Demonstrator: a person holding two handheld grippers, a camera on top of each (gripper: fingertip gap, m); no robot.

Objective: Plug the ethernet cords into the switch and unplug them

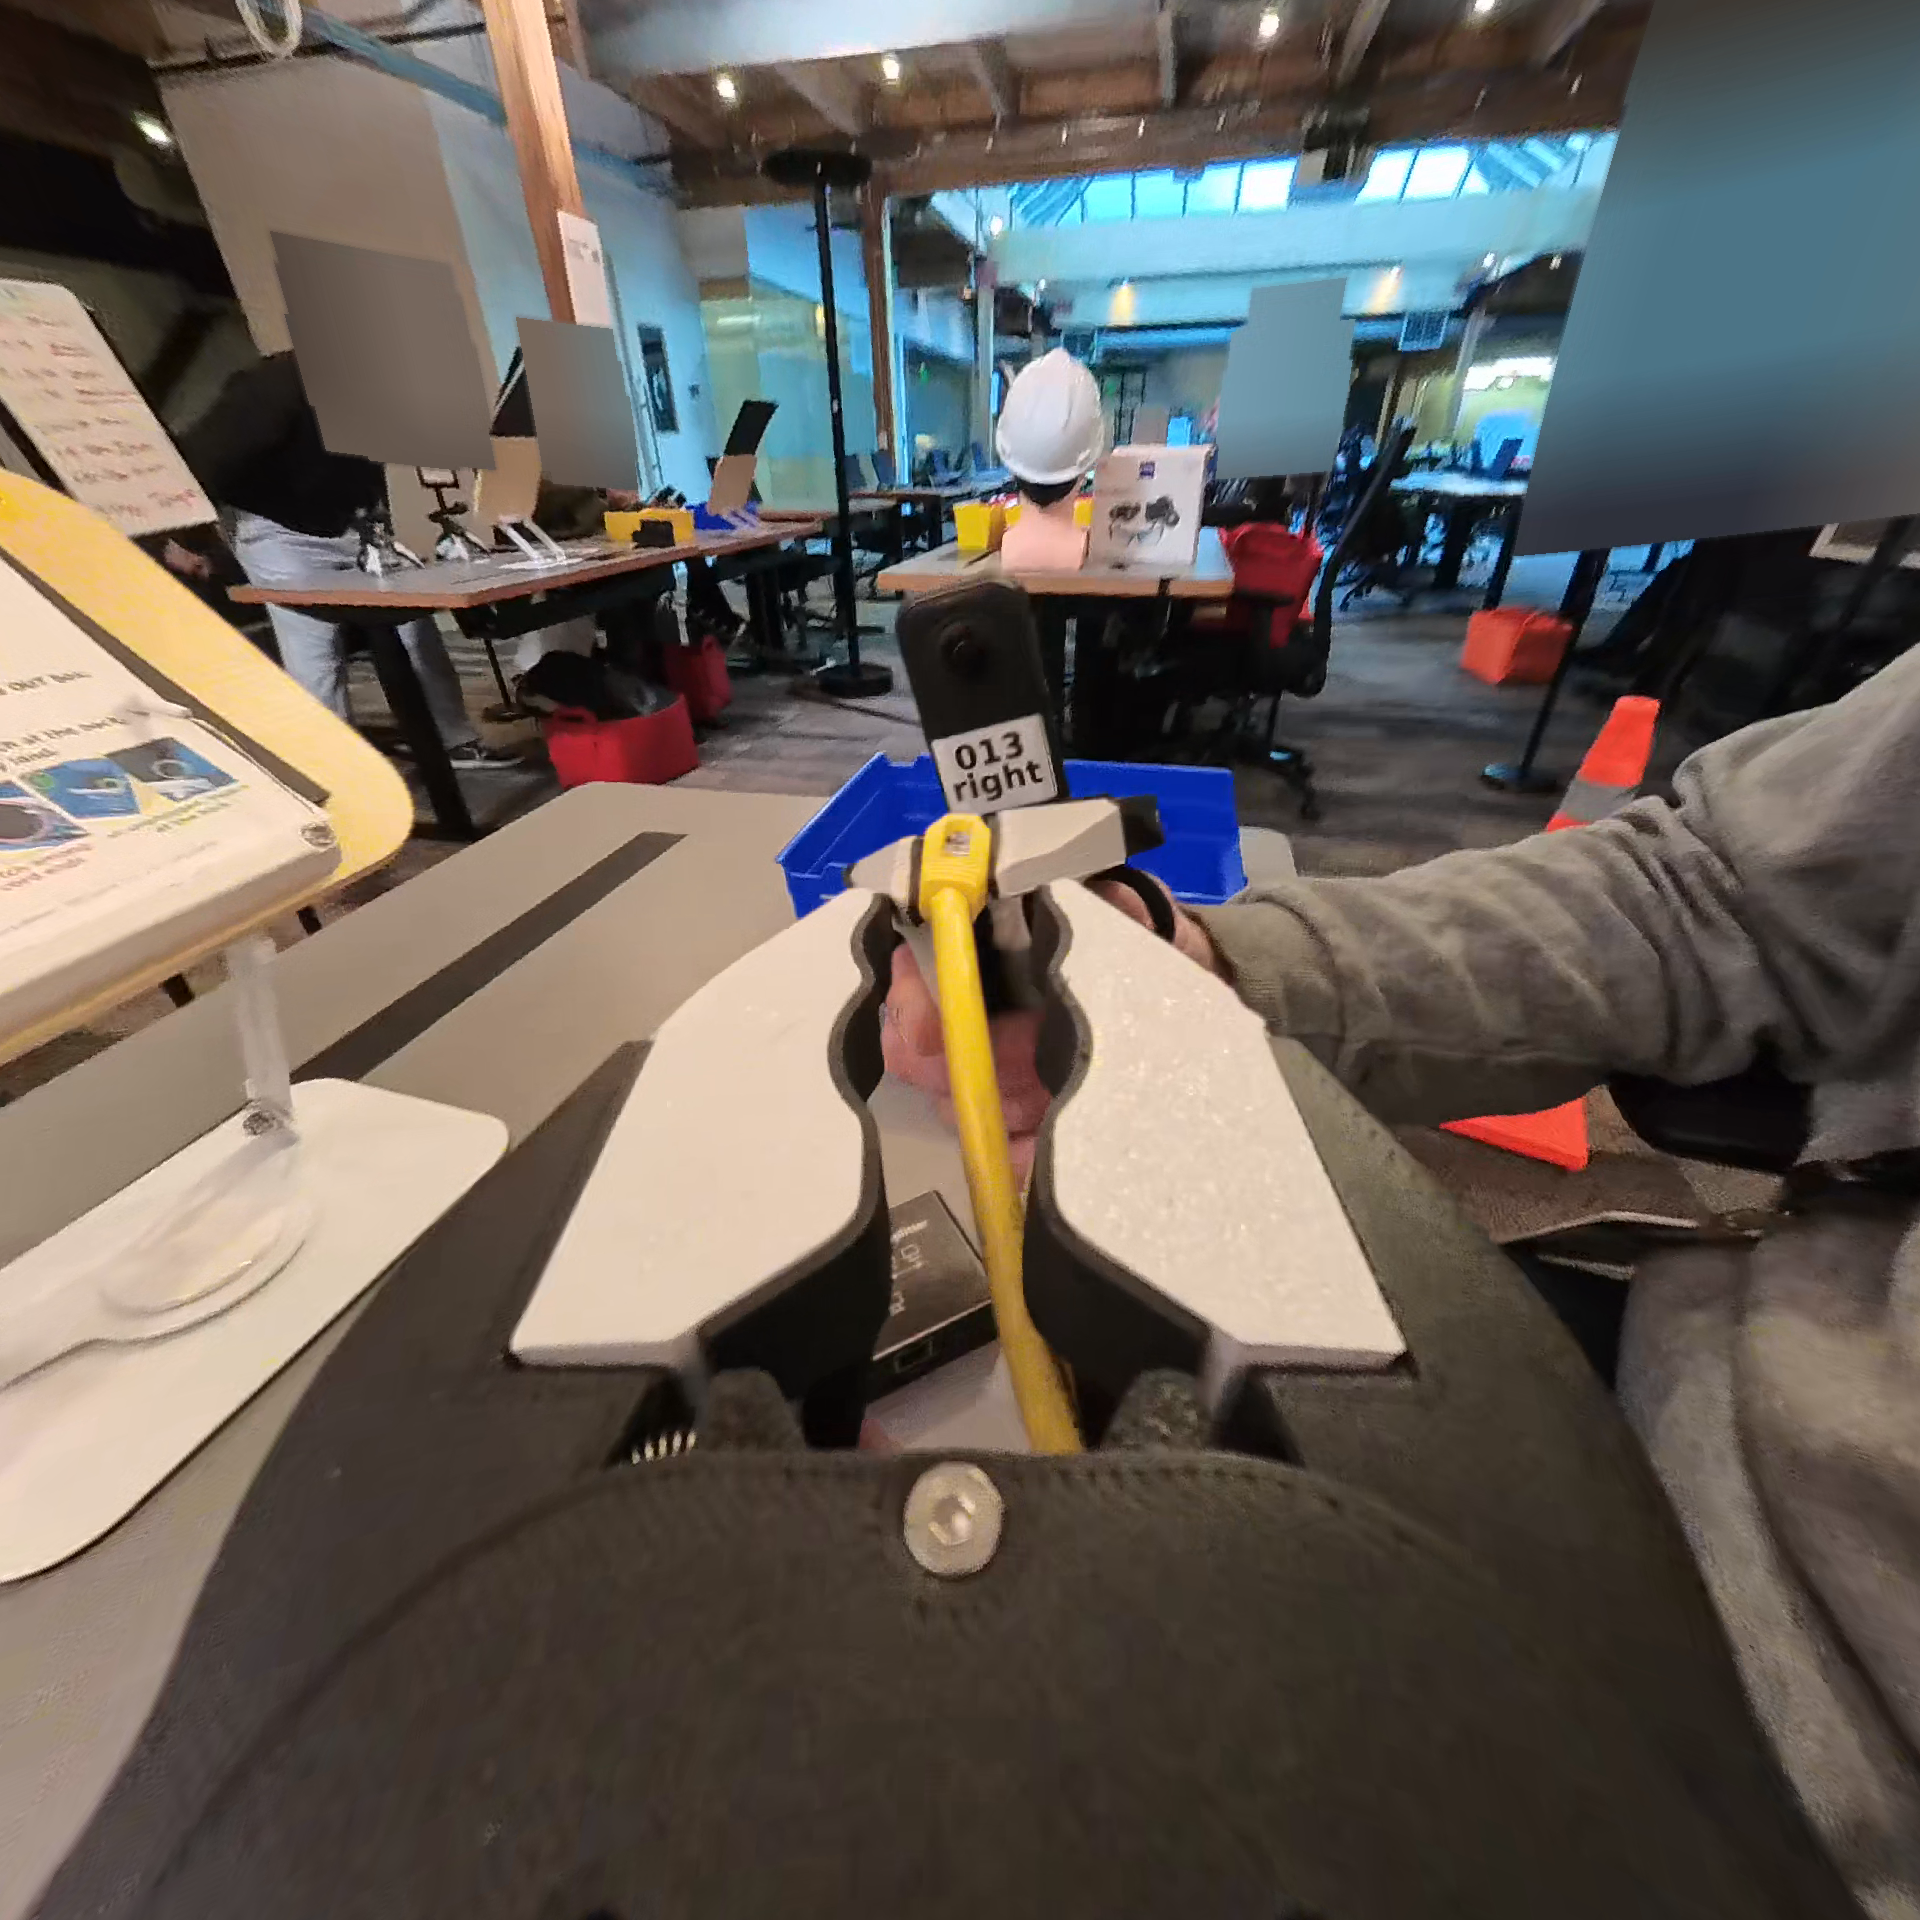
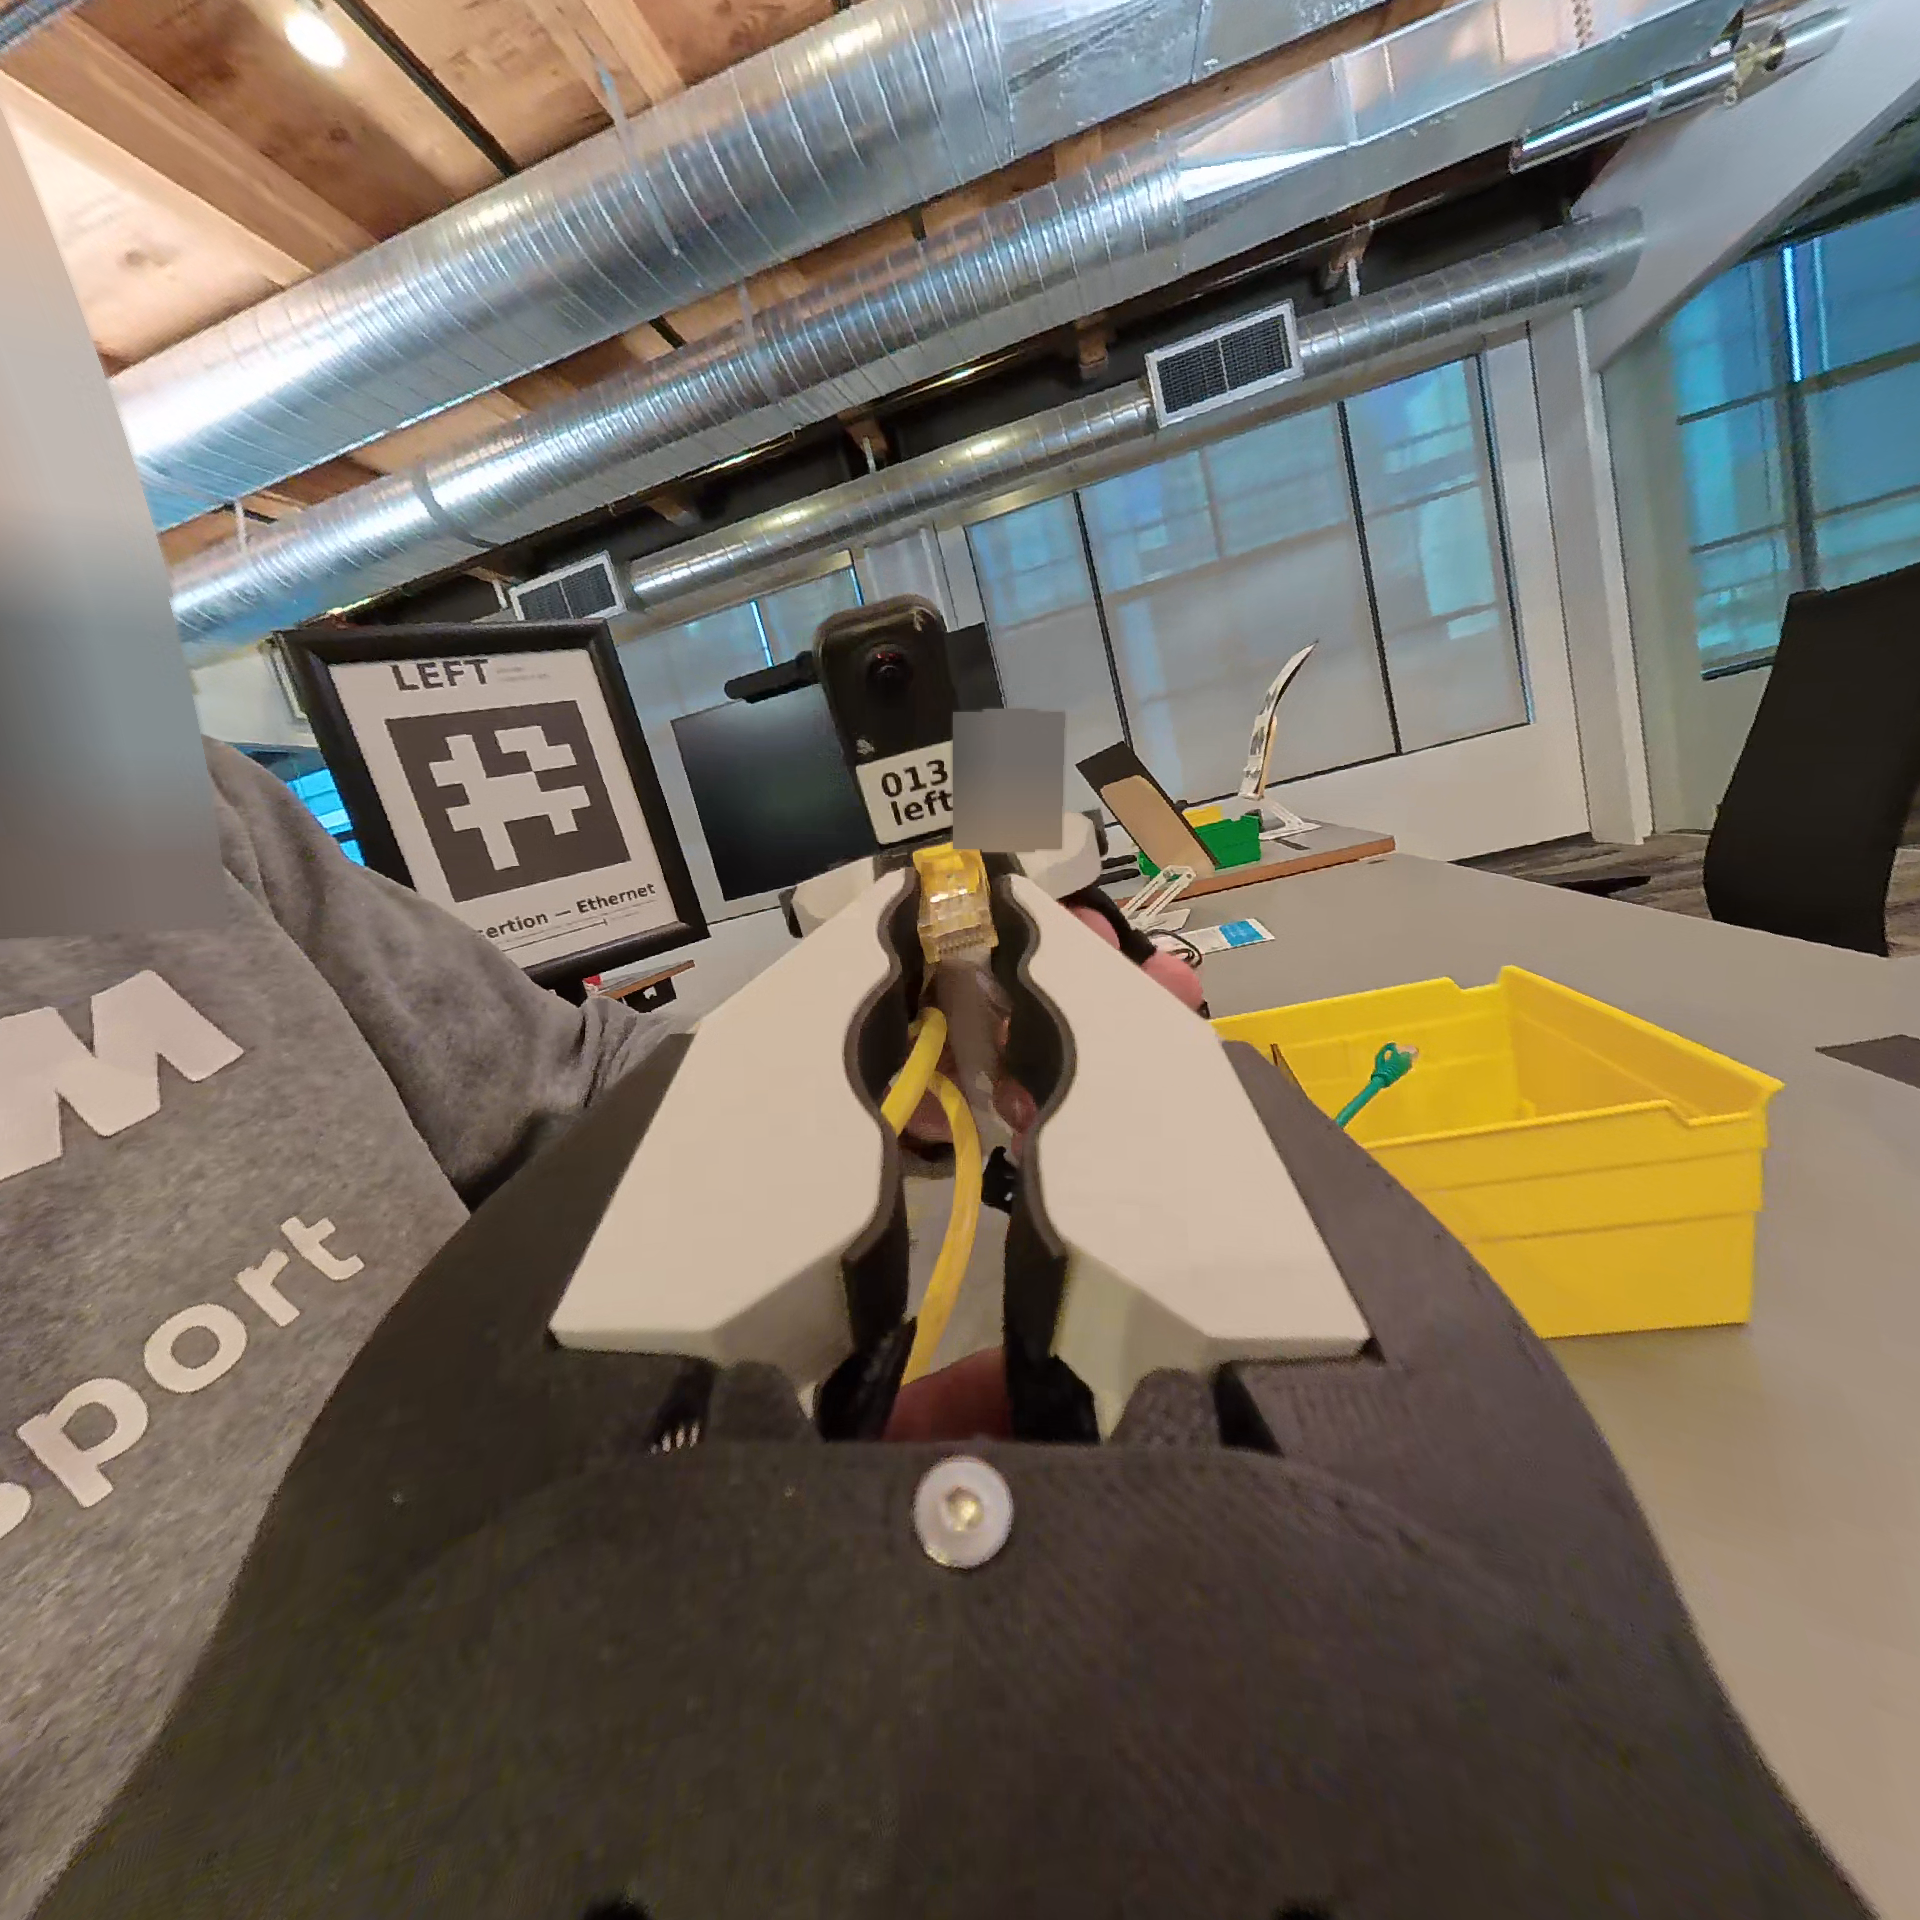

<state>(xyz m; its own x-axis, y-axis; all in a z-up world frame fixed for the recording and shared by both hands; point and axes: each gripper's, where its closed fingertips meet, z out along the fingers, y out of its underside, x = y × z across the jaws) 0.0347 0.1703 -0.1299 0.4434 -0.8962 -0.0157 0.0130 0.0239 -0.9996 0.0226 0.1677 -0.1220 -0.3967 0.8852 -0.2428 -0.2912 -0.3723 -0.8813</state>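
Hand-held grippers: right (image 2: 954,914) clamps yellow cord (image 2: 951,1205); left (image 1: 961,914) apart | 1 switch (image 1: 928,1294)

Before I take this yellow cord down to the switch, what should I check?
1. Right gripper clamped on the yellow plug: ok.
2. Left gripper open, with the yellow cord running loosely between its fingers: ok.
3. Switch in sight, on the table under the left gripper: ok.
4. Free port on the switch: cannot tell, mostly hidden.
5. Plug lined up with a port: not ok, it is held well above the switch.
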